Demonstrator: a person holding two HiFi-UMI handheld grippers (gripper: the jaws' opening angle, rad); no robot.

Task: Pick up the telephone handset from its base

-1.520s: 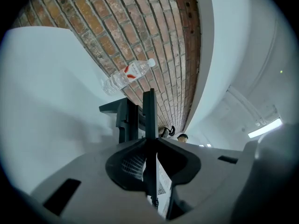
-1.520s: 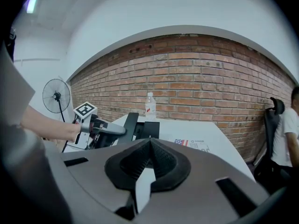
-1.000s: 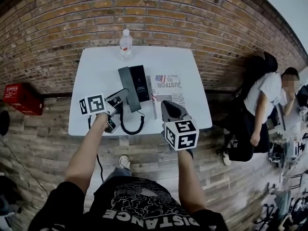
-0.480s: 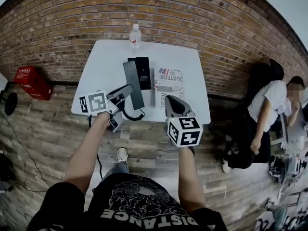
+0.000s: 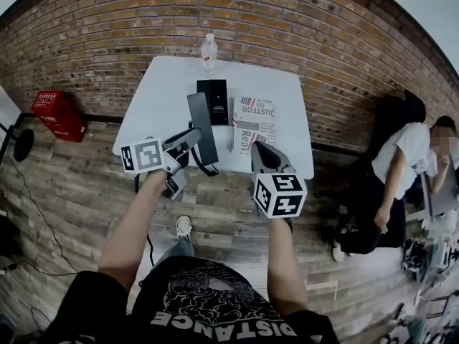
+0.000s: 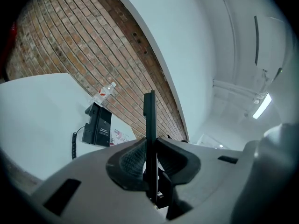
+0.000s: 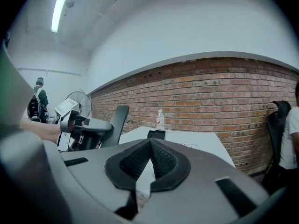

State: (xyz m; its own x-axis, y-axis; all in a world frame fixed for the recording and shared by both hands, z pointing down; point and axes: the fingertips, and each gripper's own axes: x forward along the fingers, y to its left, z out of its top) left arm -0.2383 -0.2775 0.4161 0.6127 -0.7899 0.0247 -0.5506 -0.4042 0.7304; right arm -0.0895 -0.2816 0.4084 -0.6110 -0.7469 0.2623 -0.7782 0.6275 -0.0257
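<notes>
My left gripper (image 5: 192, 136) is shut on the black telephone handset (image 5: 204, 126), which hangs above the near part of the white table (image 5: 158, 113), off its black base (image 5: 215, 100). In the left gripper view the handset (image 6: 149, 120) stands edge-on between the pads, with the base (image 6: 98, 127) and the coiled cord (image 6: 74, 144) far behind on the table. The cord (image 5: 208, 169) loops down from the handset. My right gripper (image 5: 257, 147) hovers at the table's near edge, shut and empty; its tips (image 7: 149, 142) meet. From the right gripper view the left gripper (image 7: 84, 130) holds the handset (image 7: 119, 121).
A water bottle (image 5: 209, 51) stands at the table's far edge by the brick wall. A magazine (image 5: 252, 123) lies right of the base. A red crate (image 5: 59, 113) sits on the floor at the left. A person (image 5: 401, 167) stands at the right.
The view has drawn back from the table. Both grippers have pulled back toward the near edge, the left one carrying the handset farther from its base.
</notes>
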